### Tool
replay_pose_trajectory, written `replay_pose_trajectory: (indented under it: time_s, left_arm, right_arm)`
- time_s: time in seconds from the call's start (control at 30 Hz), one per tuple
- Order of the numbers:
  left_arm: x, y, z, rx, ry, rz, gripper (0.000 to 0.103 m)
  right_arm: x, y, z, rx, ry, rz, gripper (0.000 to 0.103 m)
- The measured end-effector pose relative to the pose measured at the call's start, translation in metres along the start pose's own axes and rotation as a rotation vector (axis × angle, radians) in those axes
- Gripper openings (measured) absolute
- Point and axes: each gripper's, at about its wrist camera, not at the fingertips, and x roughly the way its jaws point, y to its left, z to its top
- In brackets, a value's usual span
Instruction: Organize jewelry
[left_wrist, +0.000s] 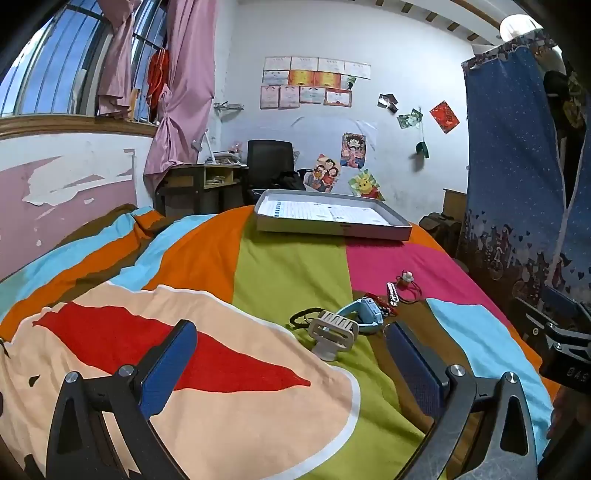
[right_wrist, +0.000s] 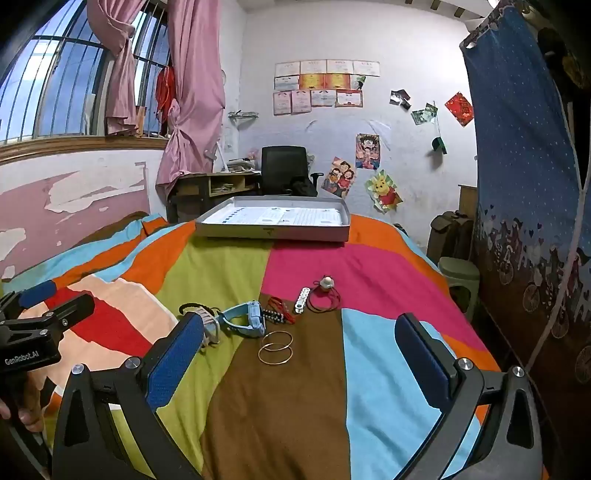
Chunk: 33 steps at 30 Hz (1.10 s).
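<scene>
Two claws, left claw (left_wrist: 291, 369) and right claw (right_wrist: 299, 365), spread wide, holding nothing; approach bangles (right_wrist: 275, 348) mid-bed low, pinch rims, carry to tray (right_wrist: 273, 233) at far edge.

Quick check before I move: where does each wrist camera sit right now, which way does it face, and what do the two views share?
Left wrist: on the left tool, open, looking slightly down across the bedspread toward the far wall; the right tool shows at its right edge.
Right wrist: on the right tool, open, facing likewise; the left tool and a hand show at left.
Shared: blue watch, white clip, grey tray.
</scene>
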Motion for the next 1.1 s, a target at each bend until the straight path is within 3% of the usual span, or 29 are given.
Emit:
replay_pose_trajectory:
  time_s: [0.27,1.1]
  left_arm:
    - [-0.0022,-0.0007,0.0003,0.001,-0.016,0.026,0.103]
    - [-0.0004,-0.0025,-0.0046,0.002,-0.014,0.007,0.103]
  right_arm:
    - [0.0003,-0.0004,-0.0003,0.008,-0.005,0.006,0.102]
    - [0.0028,-0.0034,0.0002,0.024,-0.005,0.0,0.102]
